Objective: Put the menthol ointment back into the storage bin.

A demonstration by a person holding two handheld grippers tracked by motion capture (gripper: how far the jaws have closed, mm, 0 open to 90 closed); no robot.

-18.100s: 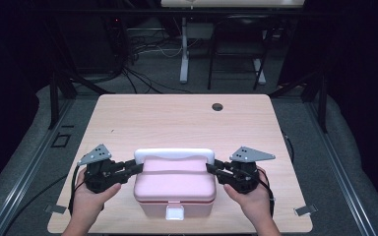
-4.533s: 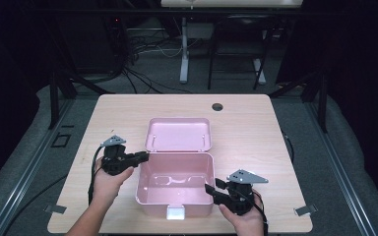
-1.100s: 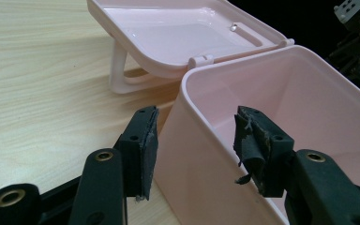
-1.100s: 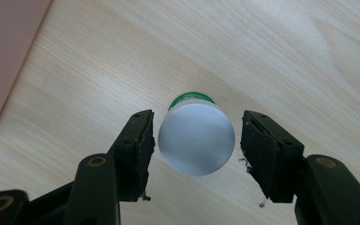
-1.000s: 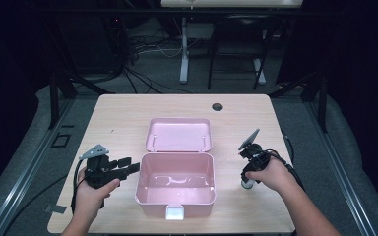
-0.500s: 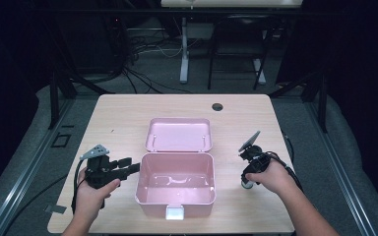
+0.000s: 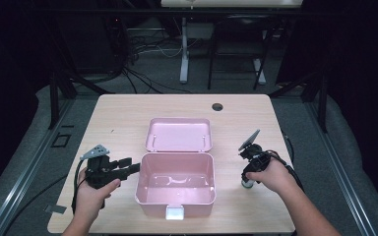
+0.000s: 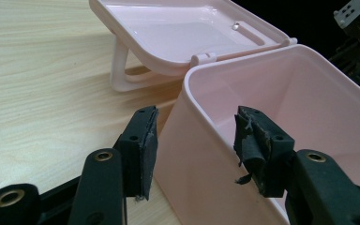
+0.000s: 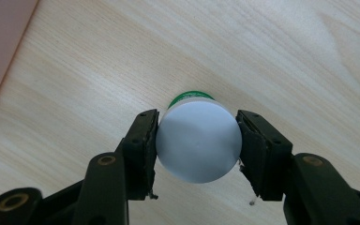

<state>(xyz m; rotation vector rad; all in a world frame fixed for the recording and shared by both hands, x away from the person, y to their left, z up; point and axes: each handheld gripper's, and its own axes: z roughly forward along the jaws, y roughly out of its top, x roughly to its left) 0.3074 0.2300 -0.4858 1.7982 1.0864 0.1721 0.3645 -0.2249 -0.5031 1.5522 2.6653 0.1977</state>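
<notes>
A pink plastic box (image 7: 174, 184) stands open near the front middle of the wooden table (image 7: 128, 113), its hinged lid (image 7: 178, 133) thrown back and lying flat on the far side, inside face up. In the high view the box's inside looks bare apart from moulded ridges on its floor. The left gripper (image 7: 128, 169) sits at the box's left wall; in the left gripper view its jaws stand apart, straddling that wall (image 8: 201, 154) near its corner, one pad outside and the other over the inside, and whether either pad touches the plastic cannot be told. Well apart on the right, the right gripper (image 7: 246, 178) points down at the table, and its jaws are closed against the two sides of a small round container with a white cap and green body (image 9: 198, 140), which stands upright on the tabletop just right of the box. A round cable hole (image 7: 217, 106) lies near the table's far edge, beyond the lid. Dark stands and cables crowd the floor behind the table.
</notes>
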